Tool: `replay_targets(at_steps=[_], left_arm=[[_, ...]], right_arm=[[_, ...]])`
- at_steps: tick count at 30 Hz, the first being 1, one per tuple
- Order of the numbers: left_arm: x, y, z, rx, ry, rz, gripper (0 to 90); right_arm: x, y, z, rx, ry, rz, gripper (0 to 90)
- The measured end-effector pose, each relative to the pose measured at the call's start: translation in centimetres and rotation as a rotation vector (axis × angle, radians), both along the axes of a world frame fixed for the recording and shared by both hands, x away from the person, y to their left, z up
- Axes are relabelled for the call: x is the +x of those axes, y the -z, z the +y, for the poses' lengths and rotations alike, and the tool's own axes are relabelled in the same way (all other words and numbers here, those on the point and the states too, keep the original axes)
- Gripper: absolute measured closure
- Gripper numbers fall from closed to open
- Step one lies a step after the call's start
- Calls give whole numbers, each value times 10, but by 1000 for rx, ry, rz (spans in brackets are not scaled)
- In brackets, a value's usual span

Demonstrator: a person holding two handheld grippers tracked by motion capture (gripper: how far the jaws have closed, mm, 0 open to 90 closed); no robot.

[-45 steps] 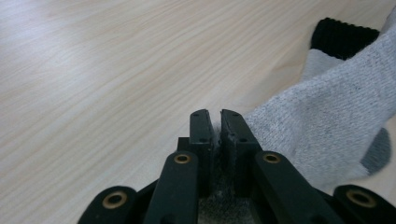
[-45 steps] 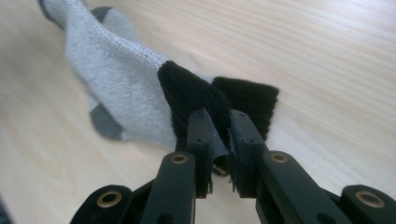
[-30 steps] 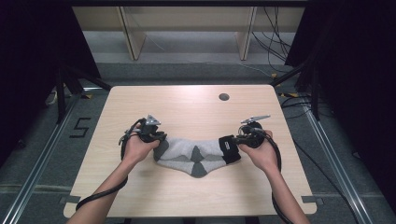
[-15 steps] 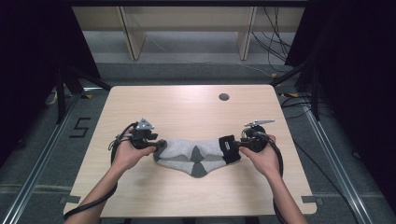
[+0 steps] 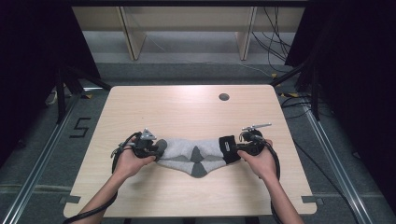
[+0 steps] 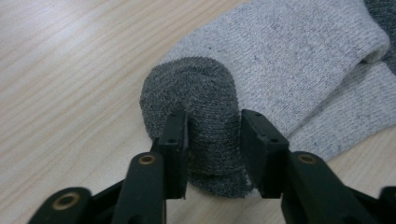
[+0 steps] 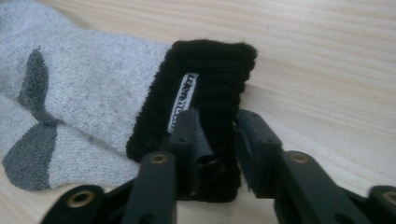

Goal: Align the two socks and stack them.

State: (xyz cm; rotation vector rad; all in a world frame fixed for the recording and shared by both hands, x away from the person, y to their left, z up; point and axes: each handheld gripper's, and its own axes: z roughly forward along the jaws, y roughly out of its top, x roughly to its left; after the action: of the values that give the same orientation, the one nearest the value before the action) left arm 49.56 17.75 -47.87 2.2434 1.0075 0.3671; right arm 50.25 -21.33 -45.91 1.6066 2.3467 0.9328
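Both grippers have just been closing on the grey sock point(image 5: 194, 156) lying near the table's point(image 5: 187, 107) front edge, left gripper point(image 6: 212, 140) pinching its dark toe, right gripper point(image 7: 217, 140) clamping its black cuff point(image 7: 205, 93) — soft, light, floppy knit, best gripped by its ends.

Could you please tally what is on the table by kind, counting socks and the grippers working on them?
Socks: 2, a grey pair stacked one on the other, dark toes one end, black cuffs the other.
Grippers: 2, the left gripper closed on the toe, the right gripper closed on the cuff.
Total: 4
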Motion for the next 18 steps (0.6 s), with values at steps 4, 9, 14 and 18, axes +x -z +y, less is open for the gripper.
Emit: replay_targets(at_steps=[4, 9, 14, 18], left_arm=[[0, 1, -1, 23, 24, -16, 771], [0, 1, -2, 22, 23, -14, 819], [1, -2, 0, 12, 25, -17, 828], [-1, -10, 2, -7, 22, -34, 828]], right_arm=[[1, 1, 3, 0, -24, -9, 813], [0, 1, 3, 9, -16, -3, 840], [0, 1, 3, 4, -15, -4, 847], [-1, -1, 2, 0, -24, -19, 848]])
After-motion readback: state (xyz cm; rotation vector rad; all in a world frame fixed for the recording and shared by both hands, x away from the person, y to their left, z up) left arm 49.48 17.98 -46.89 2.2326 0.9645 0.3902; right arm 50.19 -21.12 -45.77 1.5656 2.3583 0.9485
